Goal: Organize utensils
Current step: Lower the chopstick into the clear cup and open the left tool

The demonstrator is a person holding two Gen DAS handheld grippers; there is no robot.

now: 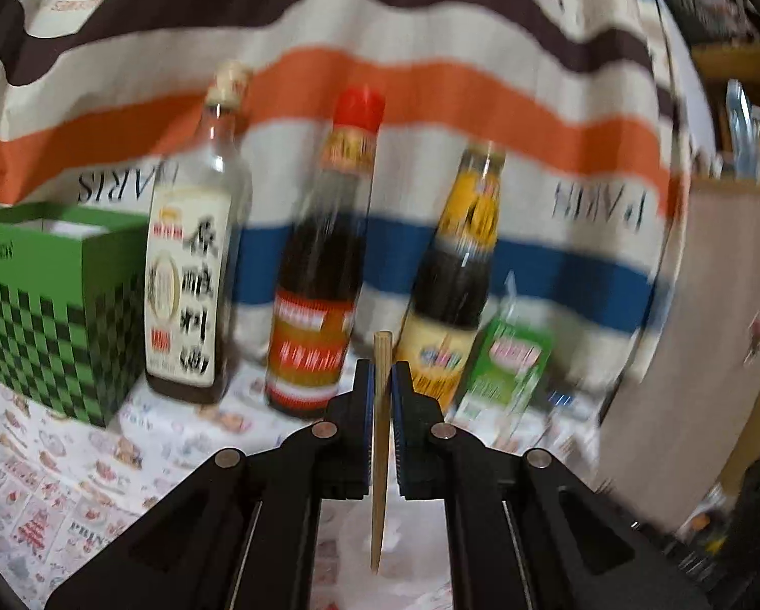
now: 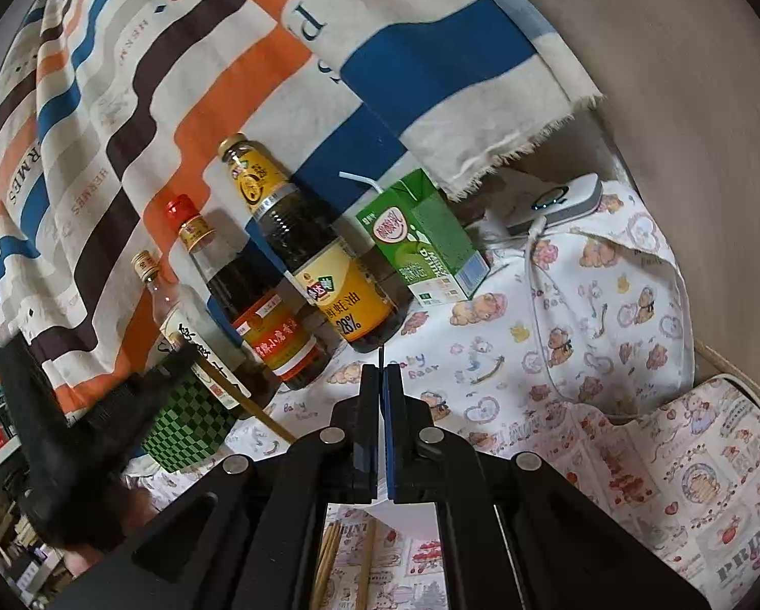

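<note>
The left hand-held gripper [image 1: 380,376] pinches one wooden chopstick [image 1: 380,437] upright between its pads, above the surface [image 1: 64,467]. The green checkered box [image 1: 59,305] stands to the far left, beside the three sauce bottles [image 1: 318,264]. The right hand-held gripper [image 2: 383,381] seems pressed together on something thin and dark. More chopsticks [image 2: 329,559] lie below it. The stick could twist or slip, or swing into the bottles.
</note>
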